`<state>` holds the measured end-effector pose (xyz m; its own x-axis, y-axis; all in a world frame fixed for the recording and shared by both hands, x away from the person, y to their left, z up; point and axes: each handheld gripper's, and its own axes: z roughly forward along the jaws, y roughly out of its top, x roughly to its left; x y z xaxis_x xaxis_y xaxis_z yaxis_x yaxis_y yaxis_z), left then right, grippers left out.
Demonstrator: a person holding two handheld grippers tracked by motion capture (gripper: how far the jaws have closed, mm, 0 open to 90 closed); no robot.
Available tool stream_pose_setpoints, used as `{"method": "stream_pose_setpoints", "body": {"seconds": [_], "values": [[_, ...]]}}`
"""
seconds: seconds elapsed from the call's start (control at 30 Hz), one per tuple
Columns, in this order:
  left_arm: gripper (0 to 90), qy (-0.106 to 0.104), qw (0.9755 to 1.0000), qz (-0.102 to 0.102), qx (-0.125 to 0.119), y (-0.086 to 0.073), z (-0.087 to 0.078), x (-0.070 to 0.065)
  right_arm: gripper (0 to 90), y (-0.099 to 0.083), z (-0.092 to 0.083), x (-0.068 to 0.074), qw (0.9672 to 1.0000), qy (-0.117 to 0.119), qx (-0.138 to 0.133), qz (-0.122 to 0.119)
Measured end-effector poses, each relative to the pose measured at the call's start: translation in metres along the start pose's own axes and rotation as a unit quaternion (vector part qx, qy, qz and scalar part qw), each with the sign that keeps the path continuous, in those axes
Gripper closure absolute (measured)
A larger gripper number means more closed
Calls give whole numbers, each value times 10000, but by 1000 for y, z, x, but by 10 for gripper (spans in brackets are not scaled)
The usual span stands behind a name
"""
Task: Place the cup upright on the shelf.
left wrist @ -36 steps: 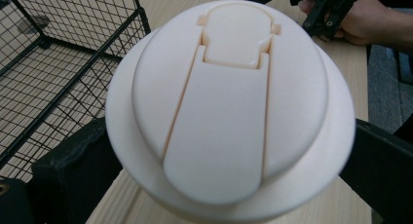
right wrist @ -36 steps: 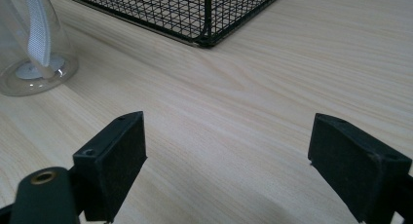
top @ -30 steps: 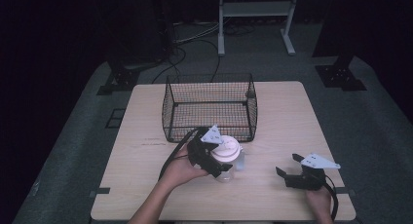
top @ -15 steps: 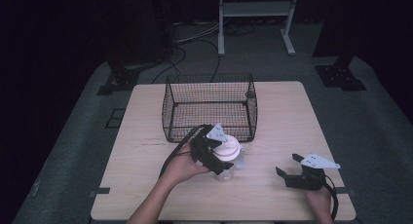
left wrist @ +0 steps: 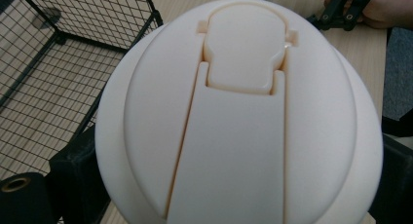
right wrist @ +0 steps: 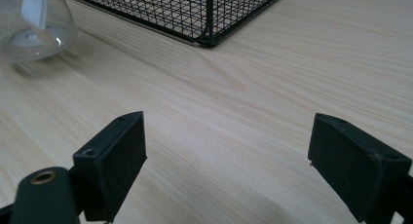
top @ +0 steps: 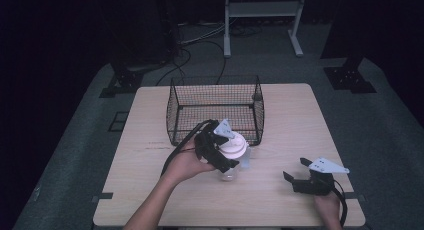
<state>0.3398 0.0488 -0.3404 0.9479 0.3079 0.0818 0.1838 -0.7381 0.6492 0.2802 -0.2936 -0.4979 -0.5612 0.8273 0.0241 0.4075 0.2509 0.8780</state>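
High view: a pale rectangular wooden table [top: 300, 120] carries a black wire-mesh basket [top: 215, 110] open at the top, standing toward the far side. Just in front of the basket's near wall sits a clear glass jar with a round cream-white plastic lid [top: 233, 149]; in the right gripper view its glass base appears to rest on the wood, so it is judged not yet lifted. The left gripper [top: 218, 151] has its jaws set around the lid; in the left gripper view the black pads sit against both sides of the lid [left wrist: 243, 117], with its flip-tab plainly facing the camera, so the jaws read as closed on it. The right gripper [top: 311, 179] lies low over the near right part of the table, well apart from the jar, its jaws [right wrist: 234, 160] spread wide with nothing but bare wood between them.

As a judgement, the grasp is made and little else: the jar is outside the basket, which looks empty. What remains, most likely, is raising the jar over the near wall and setting it down inside, or working the lid.
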Motion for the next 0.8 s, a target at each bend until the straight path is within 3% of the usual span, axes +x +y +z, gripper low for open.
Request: {"method": "stream_pose_setpoints", "body": {"seconds": [0.1,0.37,0.63,0.8], "values": [[52,-19,9999,-33,-101,6,-12,7,129,0,0,0,10000,2,9,7],[52,116,9999,-47,-94,16,-31,17,129,0,0,0,10000,9,6,1],[52,195,9997,-154,-52,25,-48,31,129,0,0,0,10000,4,2,-15],[52,276,9996,-100,50,36,-58,38,129,0,0,0,10000,4,9,21]]}}
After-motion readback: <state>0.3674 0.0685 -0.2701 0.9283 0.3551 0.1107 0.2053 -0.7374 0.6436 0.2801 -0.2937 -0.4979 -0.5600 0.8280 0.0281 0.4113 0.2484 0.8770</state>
